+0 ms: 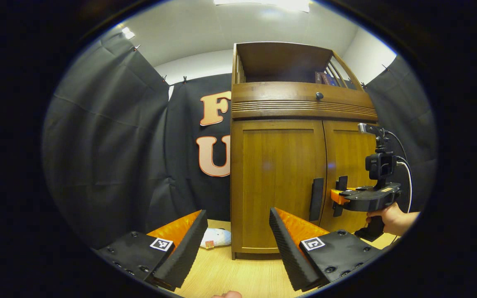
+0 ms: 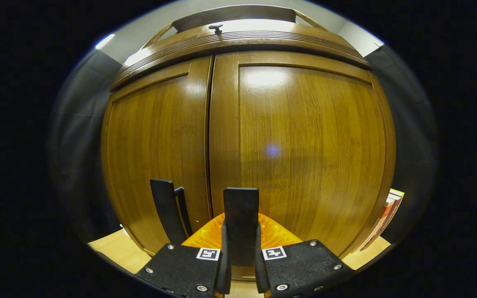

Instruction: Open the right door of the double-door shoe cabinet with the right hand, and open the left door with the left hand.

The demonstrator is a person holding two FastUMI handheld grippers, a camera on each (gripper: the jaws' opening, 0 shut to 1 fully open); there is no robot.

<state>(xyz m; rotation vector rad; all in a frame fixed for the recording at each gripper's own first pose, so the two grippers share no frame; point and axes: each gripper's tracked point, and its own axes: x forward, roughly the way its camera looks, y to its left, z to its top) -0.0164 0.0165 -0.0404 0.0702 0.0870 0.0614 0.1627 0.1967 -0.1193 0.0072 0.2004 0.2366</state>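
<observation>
The wooden shoe cabinet (image 1: 280, 165) stands ahead with both doors shut. In the left gripper view my left gripper (image 1: 236, 244) is open, low in front of the left door (image 1: 275, 182) and short of its black vertical handle (image 1: 316, 198). Farther right, a hand (image 1: 391, 217) holds my right gripper (image 1: 338, 198) against the right door's handle (image 1: 342, 182). In the right gripper view my right gripper (image 2: 241, 244) is shut on that black handle (image 2: 241, 207) of the right door (image 2: 304, 145). The left door's handle (image 2: 166, 211) stands just to its left.
A white soft toy (image 1: 218, 238) lies on the wooden floor (image 1: 222, 273) by the cabinet's left foot. A drawer with a round knob (image 1: 319, 96) sits above the doors, with books (image 1: 325, 78) on the open top shelf. More books (image 2: 387, 215) lean beside the cabinet's right side.
</observation>
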